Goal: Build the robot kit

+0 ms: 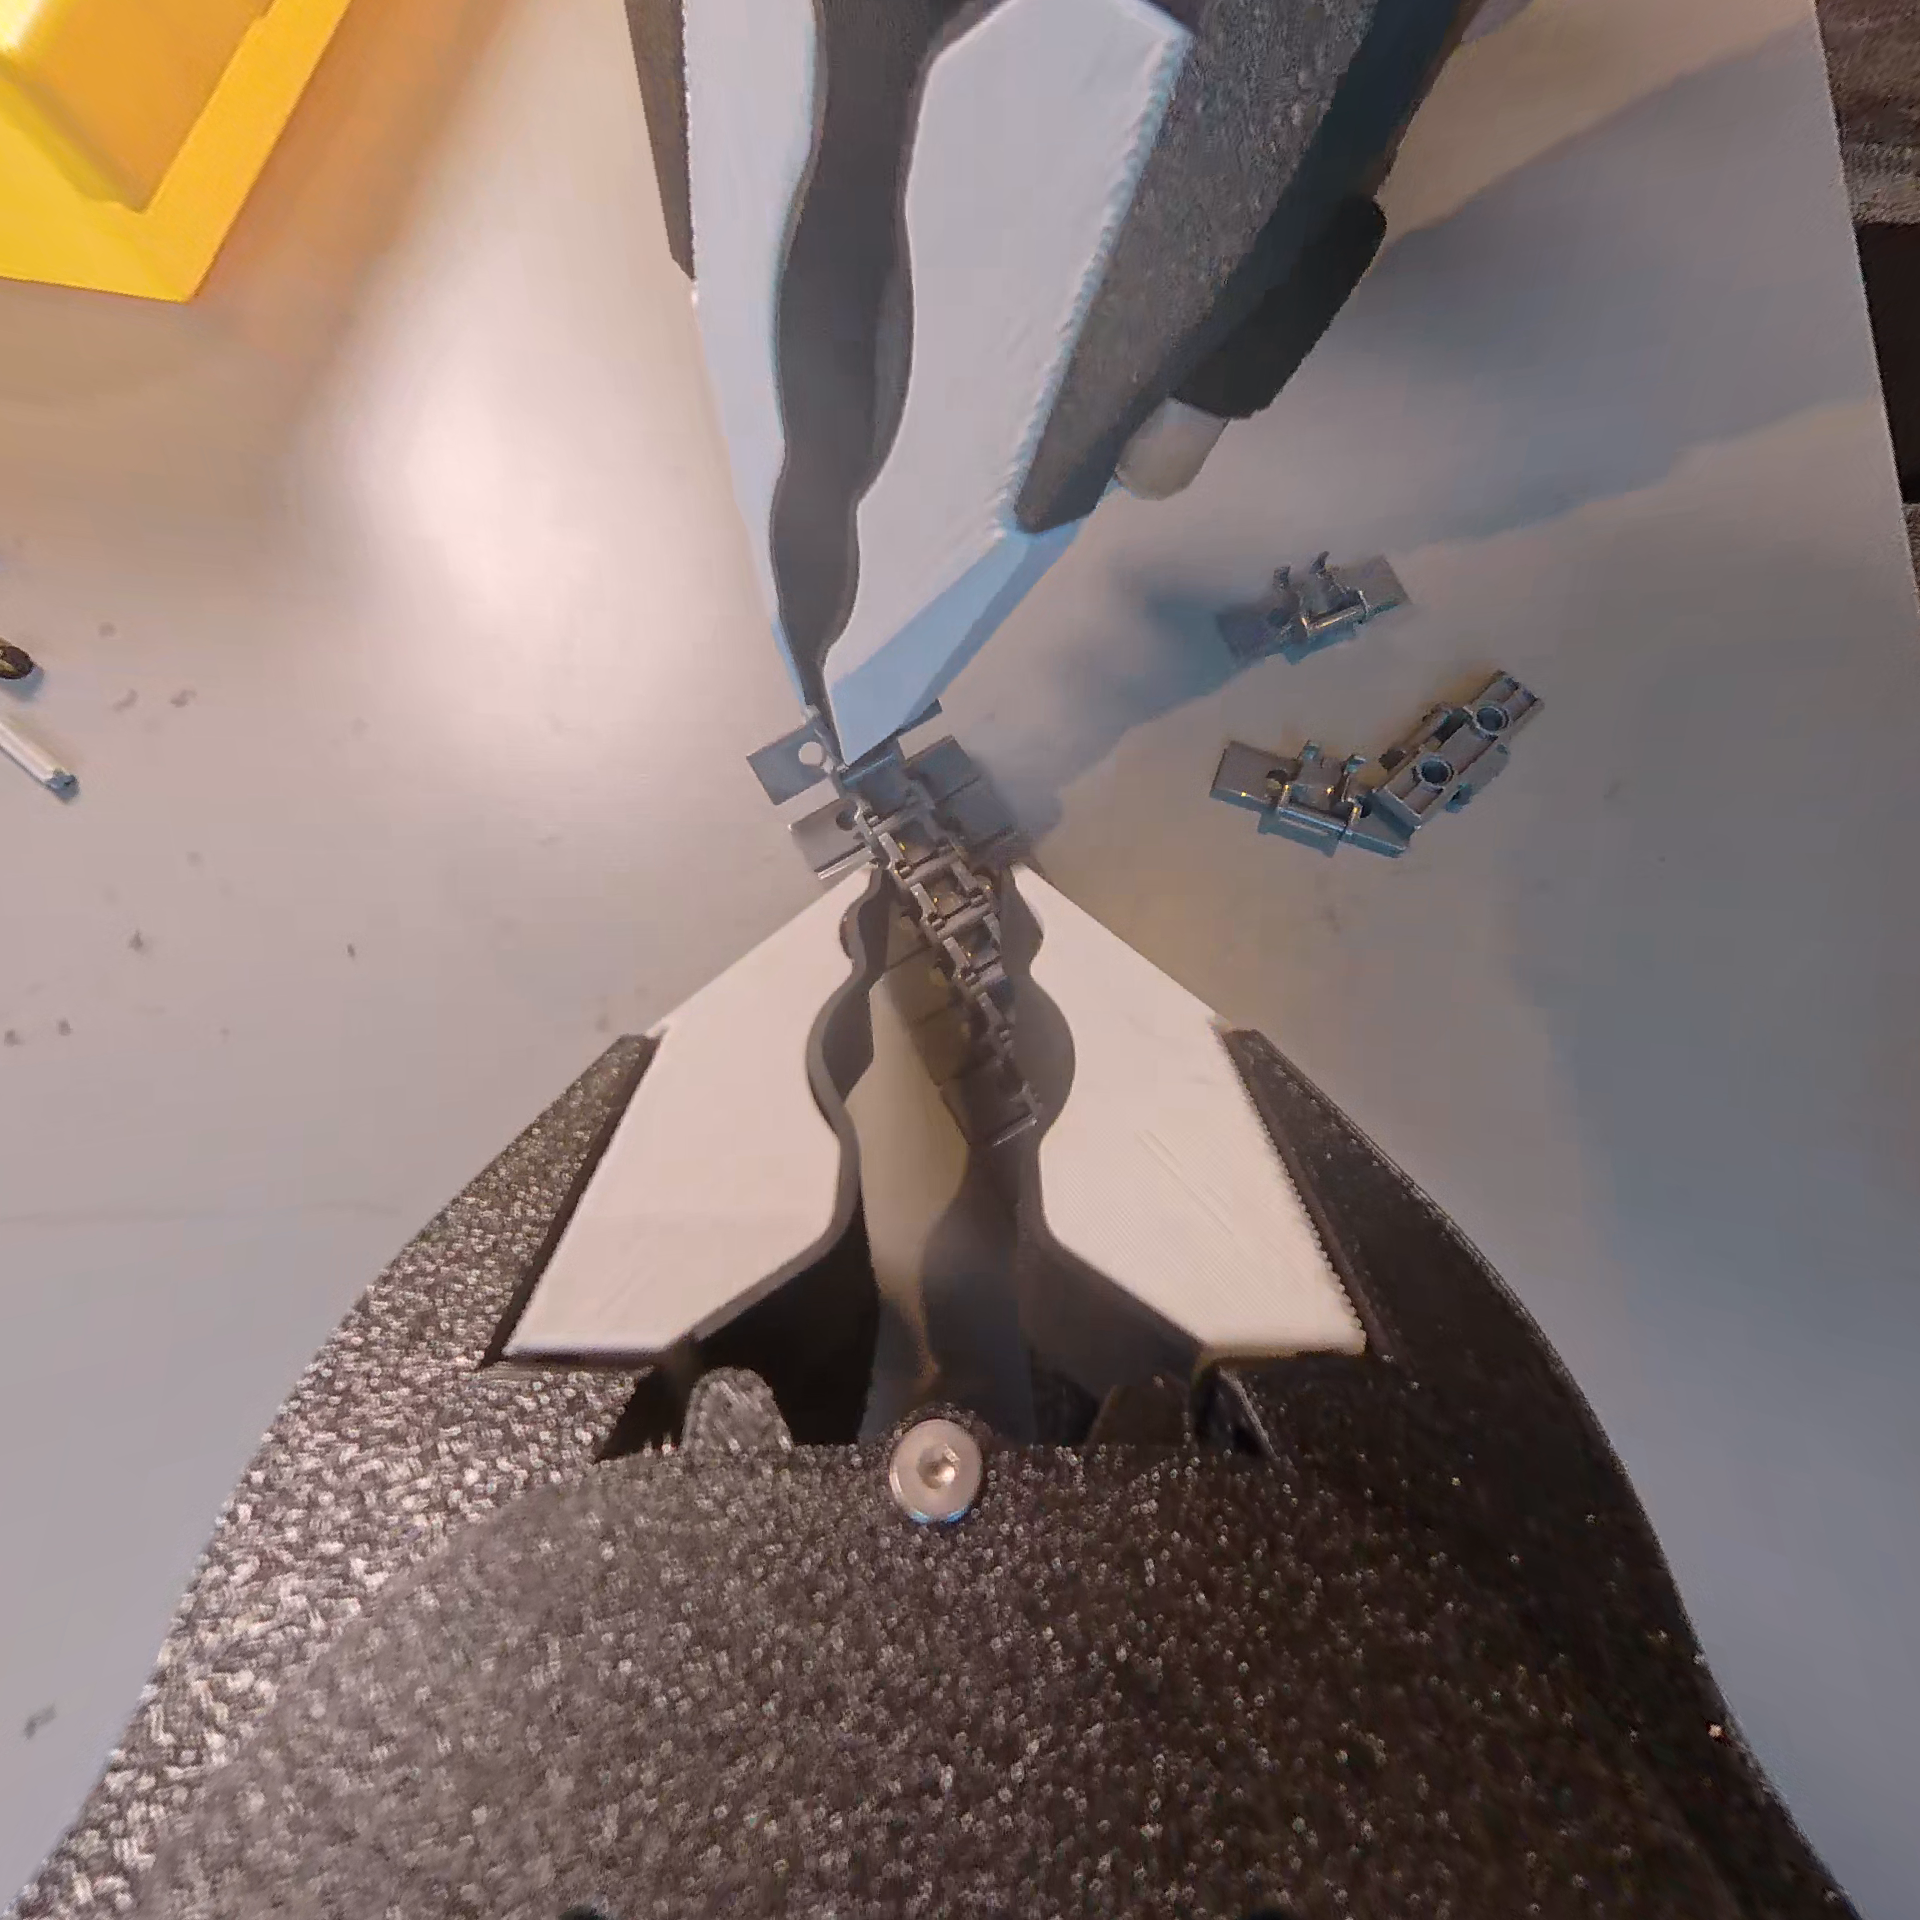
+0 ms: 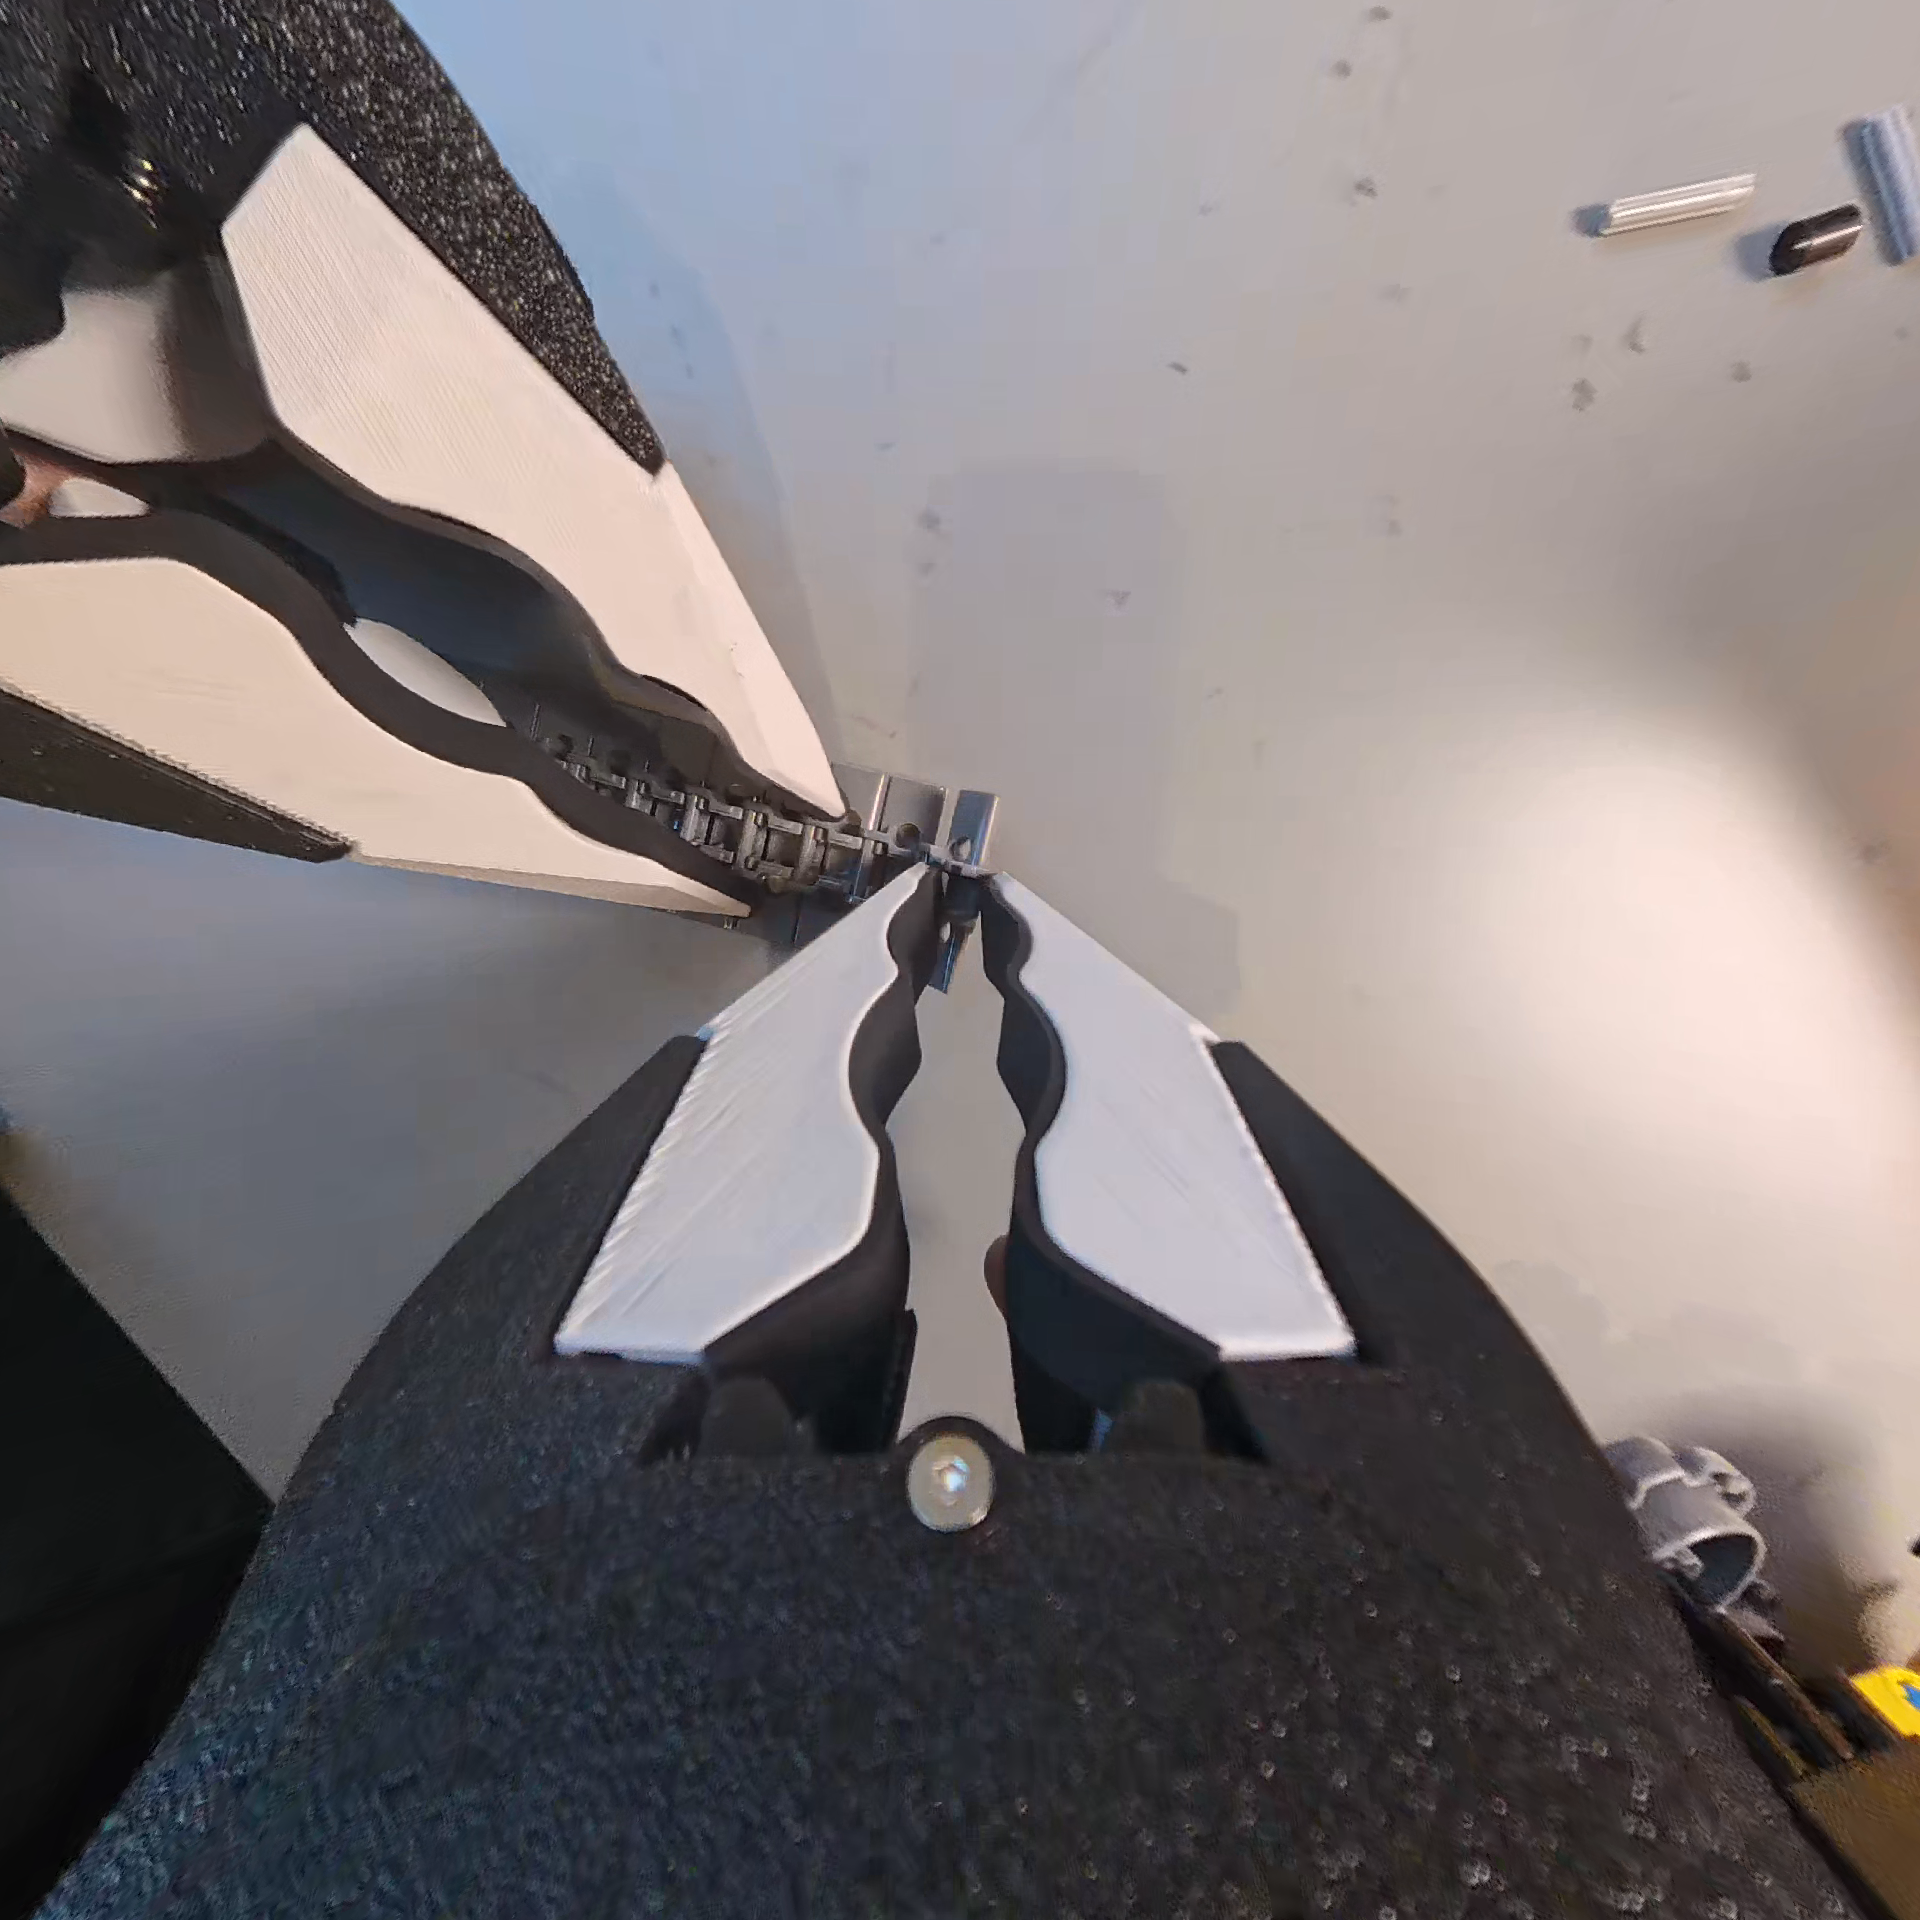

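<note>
A: Tongs first. Left gripper (image 1: 935, 883) has its fingers drawn close around a grey chain of small links (image 1: 961, 997), which runs down the gap between them; the outer end of the chain sticks out past the tips over the white table (image 1: 364, 623).

B: Agreed. Right gripper (image 1: 826, 717) comes in from the top of the left wrist view, tips nearly together, pinching a single grey link (image 1: 790, 764) at the very end of the chain. In the right wrist view, that link (image 2: 954, 914) sits edge-on between the tips of the right gripper (image 2: 956, 883).

A: Hard to read: whether the single link is joined to the chain or only touching it. The joint is hidden by the fingertips in both views.

B: Noted. Lower part of the chain is lost in shadow between the left fingers, so its full length cannot be told.

A: Surroundings. Right of the tongs in the left wrist view: one loose link (image 1: 1311, 608), and nearer, two more grey pieces (image 1: 1371, 784) lying touching each other.

B: Yellow bin (image 1: 125, 135) cut off at the top left corner. In the right wrist view, small rods (image 2: 1673, 205) far up right, blurred; a grey part (image 2: 1688, 1527) at the right edge, cut off.
</note>
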`<state>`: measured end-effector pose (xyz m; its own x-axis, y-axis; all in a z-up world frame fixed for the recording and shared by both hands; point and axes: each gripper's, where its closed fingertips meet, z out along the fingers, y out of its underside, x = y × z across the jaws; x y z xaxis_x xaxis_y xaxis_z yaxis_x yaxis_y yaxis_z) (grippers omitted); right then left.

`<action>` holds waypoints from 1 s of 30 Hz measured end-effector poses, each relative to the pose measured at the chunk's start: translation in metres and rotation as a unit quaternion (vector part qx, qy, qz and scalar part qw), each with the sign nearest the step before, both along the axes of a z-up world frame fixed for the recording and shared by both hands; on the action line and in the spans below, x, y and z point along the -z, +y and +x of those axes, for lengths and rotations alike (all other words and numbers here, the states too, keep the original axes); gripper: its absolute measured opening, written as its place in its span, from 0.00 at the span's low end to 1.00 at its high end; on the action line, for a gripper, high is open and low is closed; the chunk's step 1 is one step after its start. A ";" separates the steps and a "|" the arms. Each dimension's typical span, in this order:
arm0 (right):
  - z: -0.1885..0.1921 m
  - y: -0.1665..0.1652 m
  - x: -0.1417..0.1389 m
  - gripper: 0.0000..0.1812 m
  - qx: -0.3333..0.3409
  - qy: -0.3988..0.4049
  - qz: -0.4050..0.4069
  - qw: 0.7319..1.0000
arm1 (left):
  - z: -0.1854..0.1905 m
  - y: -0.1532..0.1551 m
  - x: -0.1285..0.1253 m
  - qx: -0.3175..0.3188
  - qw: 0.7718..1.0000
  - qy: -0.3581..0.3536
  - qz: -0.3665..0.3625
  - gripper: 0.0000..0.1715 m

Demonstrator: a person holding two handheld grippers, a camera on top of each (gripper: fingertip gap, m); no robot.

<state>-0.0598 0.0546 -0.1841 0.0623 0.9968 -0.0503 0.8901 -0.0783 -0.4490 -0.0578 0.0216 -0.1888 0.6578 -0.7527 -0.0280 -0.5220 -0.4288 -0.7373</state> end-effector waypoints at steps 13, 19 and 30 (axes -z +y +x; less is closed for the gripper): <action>-0.001 0.000 0.004 0.04 -0.049 -0.037 0.045 0.997 | -0.001 -0.001 0.000 0.001 1.000 0.003 0.004 0.11; -0.004 0.003 -0.002 0.13 -0.027 0.000 -0.025 0.999 | -0.001 -0.003 0.000 0.004 1.000 0.001 0.009 0.11; 0.053 -0.022 -0.019 0.15 -0.069 -0.005 -0.052 0.996 | 0.001 -0.004 0.000 0.044 0.999 0.001 0.018 0.11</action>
<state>-0.0070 0.0322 -0.1651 -0.0731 0.9853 -0.1542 0.8998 -0.0016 -0.4362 -0.0568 0.0173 -0.1885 0.5891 -0.8061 -0.0574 -0.5578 -0.3542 -0.7506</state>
